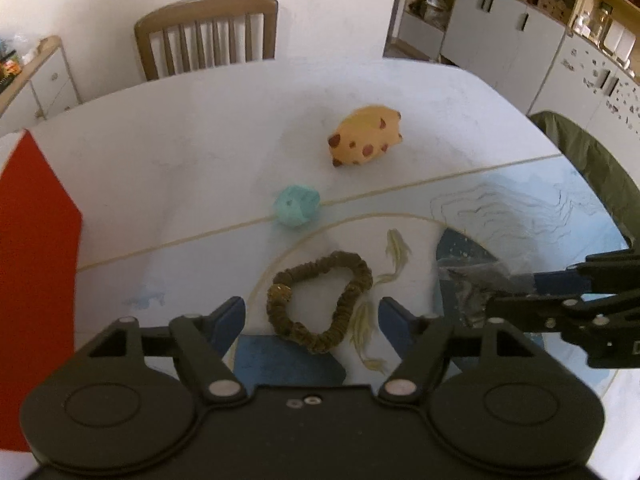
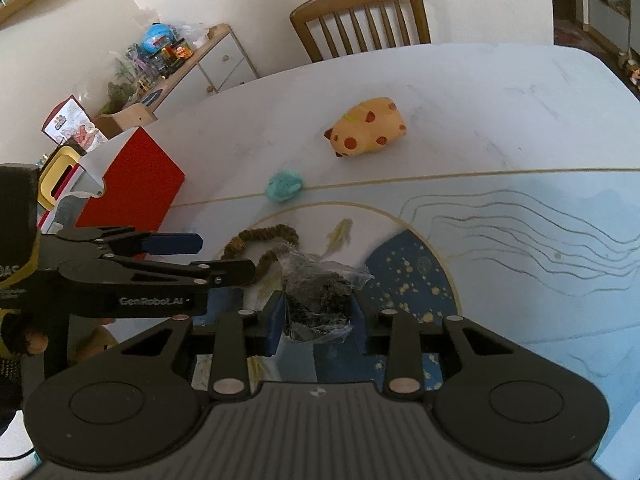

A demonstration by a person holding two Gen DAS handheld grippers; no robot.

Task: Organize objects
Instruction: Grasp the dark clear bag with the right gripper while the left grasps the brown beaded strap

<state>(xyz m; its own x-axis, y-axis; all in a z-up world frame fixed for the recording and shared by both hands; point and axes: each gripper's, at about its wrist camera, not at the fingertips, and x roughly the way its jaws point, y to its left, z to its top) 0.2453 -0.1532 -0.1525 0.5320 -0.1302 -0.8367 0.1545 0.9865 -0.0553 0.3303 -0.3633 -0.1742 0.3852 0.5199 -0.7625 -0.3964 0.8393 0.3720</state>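
Scrunchie point(image 1: 320, 300) lies flat directly ahead of my L gripper point(image 1: 312, 320), fingers spread wide either side; long axis runs diagonally. R gripper point(image 2: 316, 312) is clamped on crinkly plastic bag point(image 2: 320, 292), so L is nearer.

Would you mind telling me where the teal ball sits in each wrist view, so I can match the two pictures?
Left wrist view: the teal ball lies centre frame, on the mat's gold line, beyond the brown scrunchie.
Right wrist view: the teal ball lies left of centre, on the same line.
Shared landmark: the spotted toy pig, beyond the ball to its right.

"GenRobot.AI" printed white on left hand-held gripper point(image 2: 188, 256) body.
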